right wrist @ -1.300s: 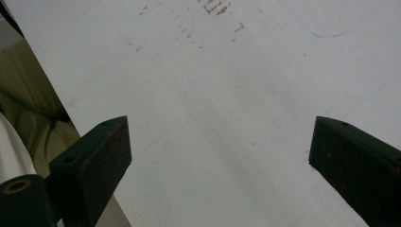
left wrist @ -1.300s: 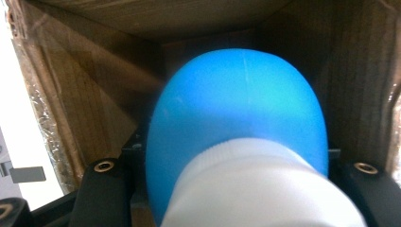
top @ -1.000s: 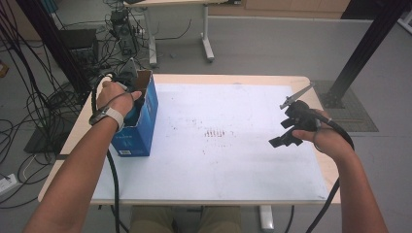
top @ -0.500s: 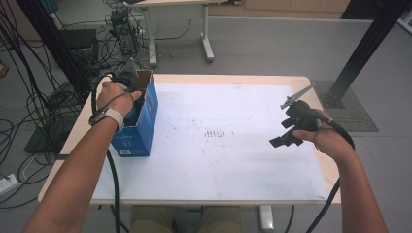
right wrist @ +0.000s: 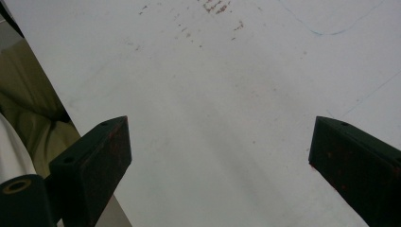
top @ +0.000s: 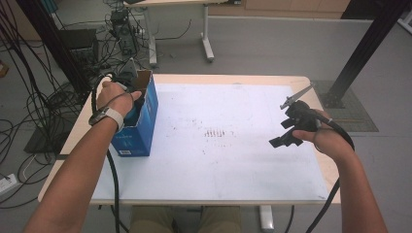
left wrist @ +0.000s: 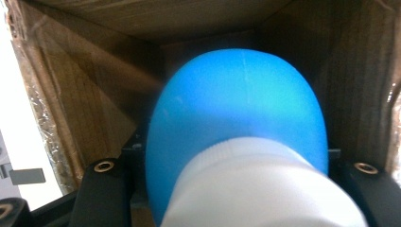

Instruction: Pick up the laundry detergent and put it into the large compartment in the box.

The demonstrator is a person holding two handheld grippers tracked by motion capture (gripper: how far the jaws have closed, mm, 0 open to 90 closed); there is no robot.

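Left gripper (top: pixel 127 99) lowers a clamped blue bottle (left wrist: pixel 239 127) into the box (top: pixel 141 124); releasing comes next; right gripper (right wrist: pixel 220 156) idles, jaws wide, empty.

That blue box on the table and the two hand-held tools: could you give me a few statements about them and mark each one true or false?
1. The left tool is inside the blue box. True.
2. The left tool holds a red ball. False: it grips a blue bottle with a white cap.
3. The right tool stands open with nothing between its jaws. True.
4. The blue box sits at the right side of the table. False: in the high view it stands near the left edge.
5. The right tool hangs over the white tabletop, apart from the box. True.
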